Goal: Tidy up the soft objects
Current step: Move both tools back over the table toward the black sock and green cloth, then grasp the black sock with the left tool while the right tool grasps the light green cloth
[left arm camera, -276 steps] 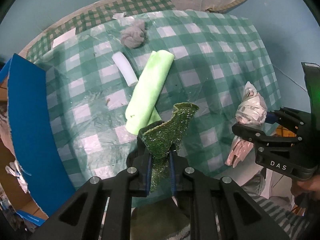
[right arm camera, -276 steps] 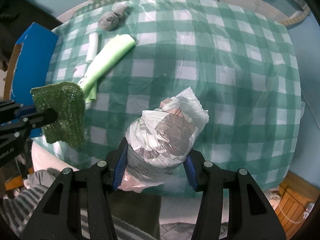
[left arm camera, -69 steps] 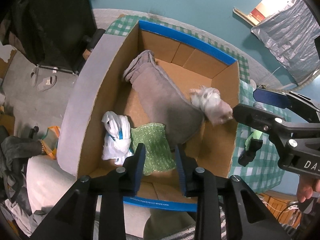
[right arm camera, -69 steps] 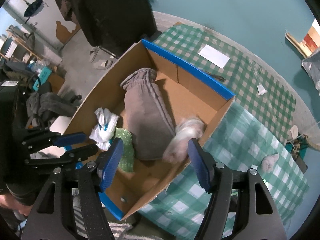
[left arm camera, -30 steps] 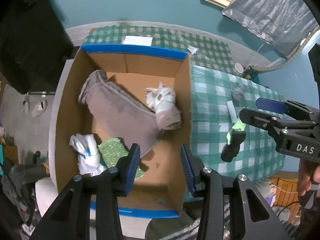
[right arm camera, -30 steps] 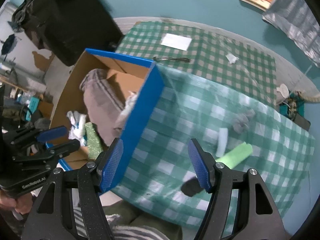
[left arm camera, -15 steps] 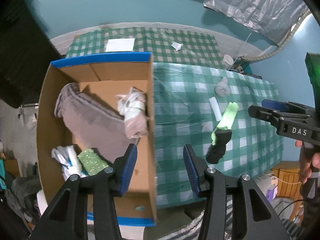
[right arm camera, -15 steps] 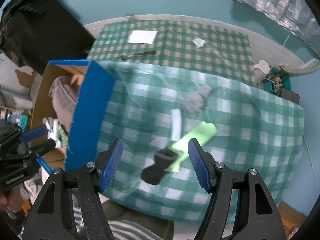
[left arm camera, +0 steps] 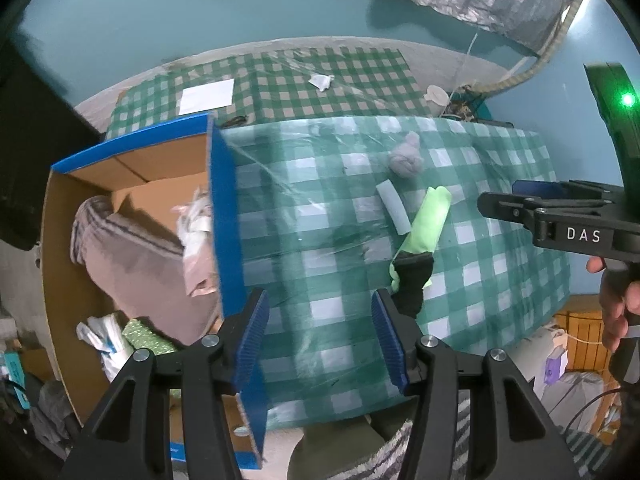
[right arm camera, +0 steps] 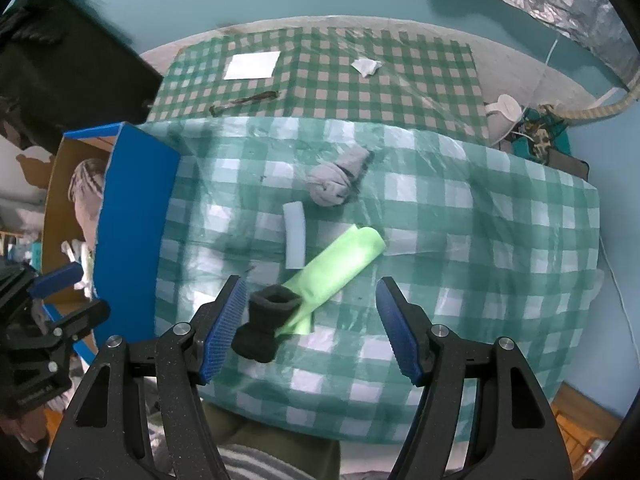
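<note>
Both the left gripper (left arm camera: 317, 334) and the right gripper (right arm camera: 309, 328) hang empty, jaws apart; the left's have just been widening. The black knitted sock (right arm camera: 264, 322) lies on the checked tablecloth (right arm camera: 480, 240), touching the rolled lime-green cloth (right arm camera: 340, 264) at its near end (well clear of the blue-rimmed cardboard box (left arm camera: 224, 216)). It looks light and limp: pinch its bunched middle.

A cardboard box (left arm camera: 132, 264) stands at the left edge of the table (right arm camera: 460, 260), holding a folded towel (left arm camera: 136, 256), bagged bundles and a scrubbing pad (left arm camera: 146, 338). On the table to its right, a knotted cloth (right arm camera: 336, 182) lies farthest back, a foam strip (right arm camera: 294, 234) just before it, then a rolled cloth (right arm camera: 340, 264) slanting down to a dark sock (right arm camera: 266, 322) nearest the front edge.
</note>
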`<state>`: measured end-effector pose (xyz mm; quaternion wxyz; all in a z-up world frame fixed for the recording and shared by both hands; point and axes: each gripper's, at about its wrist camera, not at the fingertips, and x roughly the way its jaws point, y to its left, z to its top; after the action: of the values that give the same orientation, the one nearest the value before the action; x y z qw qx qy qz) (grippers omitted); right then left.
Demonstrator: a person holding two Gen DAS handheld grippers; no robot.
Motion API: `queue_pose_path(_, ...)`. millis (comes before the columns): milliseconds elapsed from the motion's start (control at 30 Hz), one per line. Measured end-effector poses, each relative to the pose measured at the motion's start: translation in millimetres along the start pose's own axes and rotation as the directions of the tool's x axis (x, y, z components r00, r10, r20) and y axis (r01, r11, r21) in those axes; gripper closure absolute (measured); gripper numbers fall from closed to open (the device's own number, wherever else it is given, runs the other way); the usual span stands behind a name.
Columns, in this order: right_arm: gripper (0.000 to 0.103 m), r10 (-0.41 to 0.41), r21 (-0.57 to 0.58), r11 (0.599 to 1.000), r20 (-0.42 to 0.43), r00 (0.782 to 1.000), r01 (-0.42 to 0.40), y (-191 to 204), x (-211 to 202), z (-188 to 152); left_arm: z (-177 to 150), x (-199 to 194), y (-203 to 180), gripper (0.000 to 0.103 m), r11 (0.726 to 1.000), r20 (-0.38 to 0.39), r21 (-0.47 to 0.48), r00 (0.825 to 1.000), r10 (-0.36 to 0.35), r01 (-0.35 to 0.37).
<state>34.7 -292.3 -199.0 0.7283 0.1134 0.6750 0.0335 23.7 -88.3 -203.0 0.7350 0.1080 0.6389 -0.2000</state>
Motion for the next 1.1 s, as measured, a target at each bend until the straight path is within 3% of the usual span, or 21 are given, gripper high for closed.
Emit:
queue_pose_path(467,0.034,0.018,0.086,0.996,-0.079,0.997,-0.011,-28,51,-1,2,50,-37,0.048,1.000,-0.073,0.028,0.997,-0.012,0.014)
queue_pose_path(833,0.034,0.004,0.101,0.995,-0.143,0.990,0.011,-35,89,-1,-6,93,-65,0.047,0.997,-0.151,0.039,0.987,-0.060,0.067)
queue_pose_path(967,0.034,0.016,0.118,0.993,-0.160,0.987,0.003,-37,102,-2,-10,94,-70,0.039,0.995,-0.154,0.015,0.983,-0.098,0.101)
queue_pose_path(1100,0.034,0.009,0.112,0.994,-0.181,0.983,0.011,-35,112,-2,-11,96,-79,0.039,0.996,-0.149,0.031,0.986,-0.082,0.087)
